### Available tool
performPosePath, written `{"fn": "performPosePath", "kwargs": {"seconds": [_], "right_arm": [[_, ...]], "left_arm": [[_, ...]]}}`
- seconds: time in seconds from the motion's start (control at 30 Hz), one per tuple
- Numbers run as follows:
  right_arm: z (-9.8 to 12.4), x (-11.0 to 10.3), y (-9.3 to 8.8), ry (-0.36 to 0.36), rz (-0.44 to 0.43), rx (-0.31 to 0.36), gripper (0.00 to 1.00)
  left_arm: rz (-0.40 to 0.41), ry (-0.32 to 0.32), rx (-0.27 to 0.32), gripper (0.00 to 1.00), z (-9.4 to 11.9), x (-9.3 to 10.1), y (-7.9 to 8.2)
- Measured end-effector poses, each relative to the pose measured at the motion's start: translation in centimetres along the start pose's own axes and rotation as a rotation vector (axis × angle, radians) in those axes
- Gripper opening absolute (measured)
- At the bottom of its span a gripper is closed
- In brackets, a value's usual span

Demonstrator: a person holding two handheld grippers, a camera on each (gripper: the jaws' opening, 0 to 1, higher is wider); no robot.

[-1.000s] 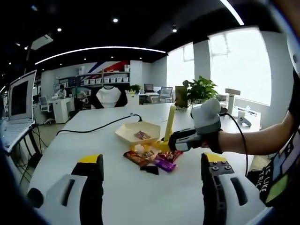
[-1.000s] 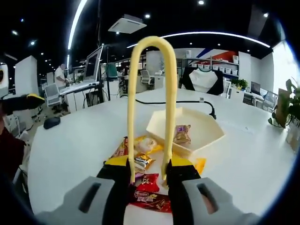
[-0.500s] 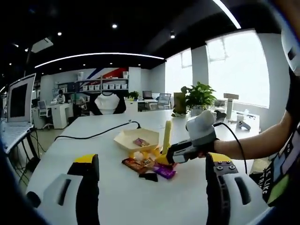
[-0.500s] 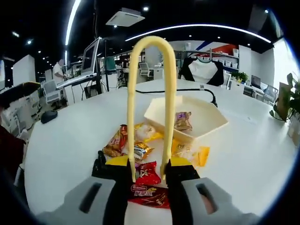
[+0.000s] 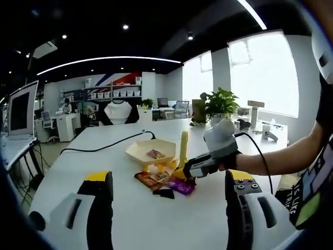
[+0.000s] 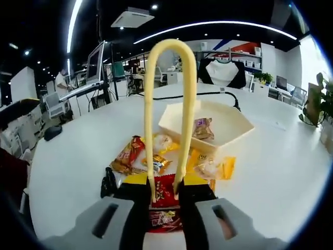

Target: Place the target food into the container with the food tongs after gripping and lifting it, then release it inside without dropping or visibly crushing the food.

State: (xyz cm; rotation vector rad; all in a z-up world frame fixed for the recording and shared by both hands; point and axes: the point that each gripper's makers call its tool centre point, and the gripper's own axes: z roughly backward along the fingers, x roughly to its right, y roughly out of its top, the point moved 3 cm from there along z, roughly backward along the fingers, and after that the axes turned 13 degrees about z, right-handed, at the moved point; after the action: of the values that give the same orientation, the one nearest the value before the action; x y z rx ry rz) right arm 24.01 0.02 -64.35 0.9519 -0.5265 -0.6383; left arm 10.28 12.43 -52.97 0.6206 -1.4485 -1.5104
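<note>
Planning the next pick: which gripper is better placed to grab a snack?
Right. The right gripper holds the yellow tongs directly over the red snack packet; the left gripper is open, empty and set back.

1. The left gripper (image 5: 169,208) is held level and low over the surface (image 5: 130,219), its two jaws set wide apart with nothing between them.
2. The right gripper (image 6: 164,195) is seen with its jaws drawn close, clamped on the two legs of the yellow tongs (image 6: 166,104).
3. In the left gripper view, the right gripper (image 5: 200,165) is gripped by a hand, with a bare forearm (image 5: 281,159) reaching in from the right.
</note>
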Motion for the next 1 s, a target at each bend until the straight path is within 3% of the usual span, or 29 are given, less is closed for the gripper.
{"fn": "performPosePath", "kwargs": {"seconds": [0.1, 0.4, 0.67, 1.0], "right_arm": [[0.5, -0.1, 1.0, 0.035, -0.042, 0.068, 0.17], [1.6, 1.4, 2.5, -0.014, -0.01, 0.082, 0.17], [2.3, 3.1, 4.8, -0.054, -0.042, 0.131, 0.17], [1.1, 6.2, 7.5, -0.082, -0.001, 0.156, 0.17]], "left_arm": [[0.001, 0.009, -0.012, 0.94, 0.0, -0.1, -0.3], [0.001, 0.005, -0.017, 0.93, -0.4, 0.2, -0.4], [0.0, 0.002, -0.013, 0.93, -0.2, 0.4, -0.4], [-0.029, -0.002, -0.025, 0.93, -0.4, 0.9, -0.4]]}}
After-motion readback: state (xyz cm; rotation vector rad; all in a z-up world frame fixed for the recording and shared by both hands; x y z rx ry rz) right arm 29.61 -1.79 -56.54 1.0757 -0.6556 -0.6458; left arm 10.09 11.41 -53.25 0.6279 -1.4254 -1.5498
